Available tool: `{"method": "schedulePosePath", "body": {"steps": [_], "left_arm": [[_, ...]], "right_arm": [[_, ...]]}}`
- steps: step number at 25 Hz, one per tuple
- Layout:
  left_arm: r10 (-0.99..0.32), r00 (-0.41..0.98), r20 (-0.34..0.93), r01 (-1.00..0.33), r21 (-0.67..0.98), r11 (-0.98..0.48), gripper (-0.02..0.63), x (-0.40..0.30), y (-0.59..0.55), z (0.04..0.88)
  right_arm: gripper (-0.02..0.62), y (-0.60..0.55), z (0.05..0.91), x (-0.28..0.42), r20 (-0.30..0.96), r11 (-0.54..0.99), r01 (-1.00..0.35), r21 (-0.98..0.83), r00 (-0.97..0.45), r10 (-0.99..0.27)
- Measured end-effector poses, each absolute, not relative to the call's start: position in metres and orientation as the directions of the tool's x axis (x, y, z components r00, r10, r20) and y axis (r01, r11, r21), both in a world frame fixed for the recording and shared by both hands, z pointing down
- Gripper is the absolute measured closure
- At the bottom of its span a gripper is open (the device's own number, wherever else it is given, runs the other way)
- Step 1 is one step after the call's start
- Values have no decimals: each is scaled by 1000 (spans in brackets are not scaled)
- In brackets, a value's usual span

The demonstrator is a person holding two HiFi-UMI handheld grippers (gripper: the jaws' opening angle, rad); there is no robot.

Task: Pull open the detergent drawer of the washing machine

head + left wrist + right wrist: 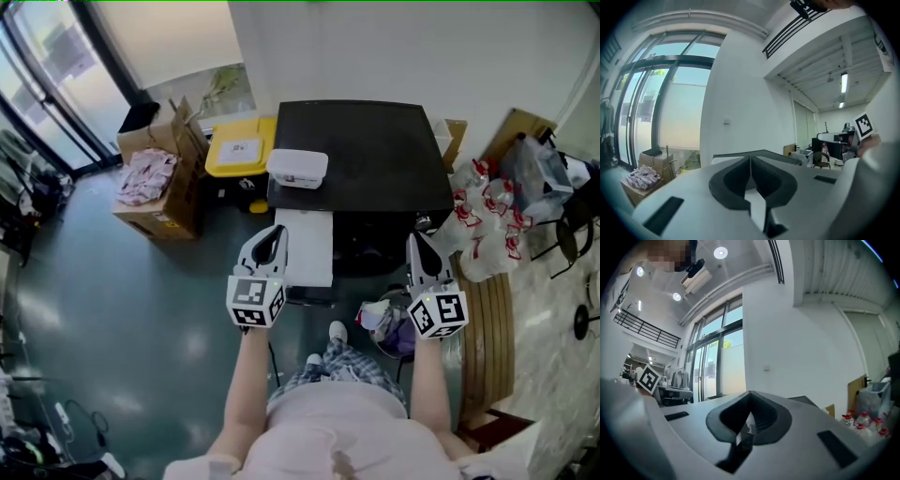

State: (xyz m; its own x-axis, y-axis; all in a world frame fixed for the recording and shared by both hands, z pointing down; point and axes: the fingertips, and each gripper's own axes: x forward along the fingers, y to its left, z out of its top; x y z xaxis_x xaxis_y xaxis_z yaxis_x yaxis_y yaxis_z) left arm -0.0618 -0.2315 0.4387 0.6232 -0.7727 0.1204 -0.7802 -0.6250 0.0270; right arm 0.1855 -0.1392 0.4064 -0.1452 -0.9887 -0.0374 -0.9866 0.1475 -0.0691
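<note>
Black washer faces shut left gripper, right gripper.

The bare left forearm and right forearm reach toward twelve o'clock, side by side. The white plastic left gripper is held about level, fingers pressed together, empty. The matching right gripper is likewise closed on nothing.

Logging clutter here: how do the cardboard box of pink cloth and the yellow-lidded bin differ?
The cardboard box is brown and open, pink cloth inside; the yellow-lidded bin is closed, a white label on its lid. The box stands farther from the washing machine than the bin. Both sit on the floor.
</note>
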Motion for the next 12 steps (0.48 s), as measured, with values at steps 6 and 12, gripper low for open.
{"method": "schedulePosePath", "body": {"steps": [6,12], "left_arm": [[-789,604,110,-796,50,-603,580,-64,-235,437],[-781,613,118,-789,33,-614,581,-61,-234,437]], "right_arm": [[578,-133,401,219,-65,51,-996,-79,-46,-997],[580,-132,402,227,-53,12,-998,-57,-9,-999]]}}
